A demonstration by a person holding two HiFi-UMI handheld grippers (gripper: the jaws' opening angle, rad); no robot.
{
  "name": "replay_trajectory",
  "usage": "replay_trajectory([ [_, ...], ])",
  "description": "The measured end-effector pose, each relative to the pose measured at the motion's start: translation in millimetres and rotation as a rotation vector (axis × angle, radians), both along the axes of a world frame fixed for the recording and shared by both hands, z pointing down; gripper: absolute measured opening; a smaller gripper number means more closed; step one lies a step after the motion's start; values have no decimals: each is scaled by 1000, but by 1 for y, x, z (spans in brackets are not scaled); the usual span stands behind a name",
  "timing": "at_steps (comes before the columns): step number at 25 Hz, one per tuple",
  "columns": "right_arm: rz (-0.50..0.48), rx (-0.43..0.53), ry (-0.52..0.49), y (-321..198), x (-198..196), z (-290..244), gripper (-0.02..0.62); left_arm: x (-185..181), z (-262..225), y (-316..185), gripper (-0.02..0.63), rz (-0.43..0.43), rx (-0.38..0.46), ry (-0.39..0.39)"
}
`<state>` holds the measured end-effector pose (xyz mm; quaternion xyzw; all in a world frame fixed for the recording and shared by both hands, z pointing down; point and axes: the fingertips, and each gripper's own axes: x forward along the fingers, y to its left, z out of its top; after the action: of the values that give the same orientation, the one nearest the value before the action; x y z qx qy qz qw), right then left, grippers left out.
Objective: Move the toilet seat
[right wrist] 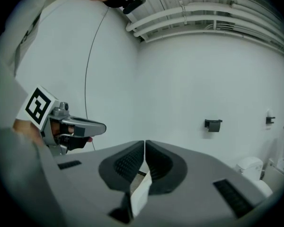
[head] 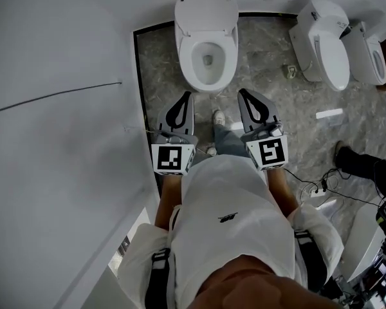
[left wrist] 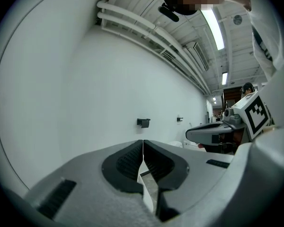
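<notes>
A white toilet (head: pixel 207 44) stands against the far wall in the head view. Its lid (head: pixel 206 8) is tipped up and back, and the seat ring (head: pixel 188 62) lies down around the open bowl. My left gripper (head: pixel 185 96) and right gripper (head: pixel 243 93) are held side by side just short of the bowl's front, both pointing at it and touching nothing. In the left gripper view the left gripper (left wrist: pixel 143 142) has its jaws shut and empty, with the right gripper (left wrist: pixel 213 131) beside it. The right gripper (right wrist: pixel 145 143) is likewise shut and empty, the left gripper (right wrist: pixel 80 126) at its side.
A white wall (head: pixel 51 108) runs along the left of the marbled floor (head: pixel 270 76). Two more white toilets (head: pixel 321 44) (head: pixel 370 53) stand at the right. Cables (head: pixel 315 185) and another person's shoe (head: pixel 350 159) lie at the right. A dark wall bracket (right wrist: pixel 213 124) is on the far wall.
</notes>
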<state>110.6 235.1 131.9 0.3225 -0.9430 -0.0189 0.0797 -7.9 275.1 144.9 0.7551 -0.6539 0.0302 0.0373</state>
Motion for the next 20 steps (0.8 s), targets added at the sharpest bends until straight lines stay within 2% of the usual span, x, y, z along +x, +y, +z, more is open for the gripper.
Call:
replay_trajectory([
  [12, -4, -79, 65, -82, -13, 46, 34, -12, 45, -82, 29, 6, -69, 29],
  [20, 24, -195, 97, -108, -19, 107, 34, -24, 104, -112, 29, 0, -155, 49],
])
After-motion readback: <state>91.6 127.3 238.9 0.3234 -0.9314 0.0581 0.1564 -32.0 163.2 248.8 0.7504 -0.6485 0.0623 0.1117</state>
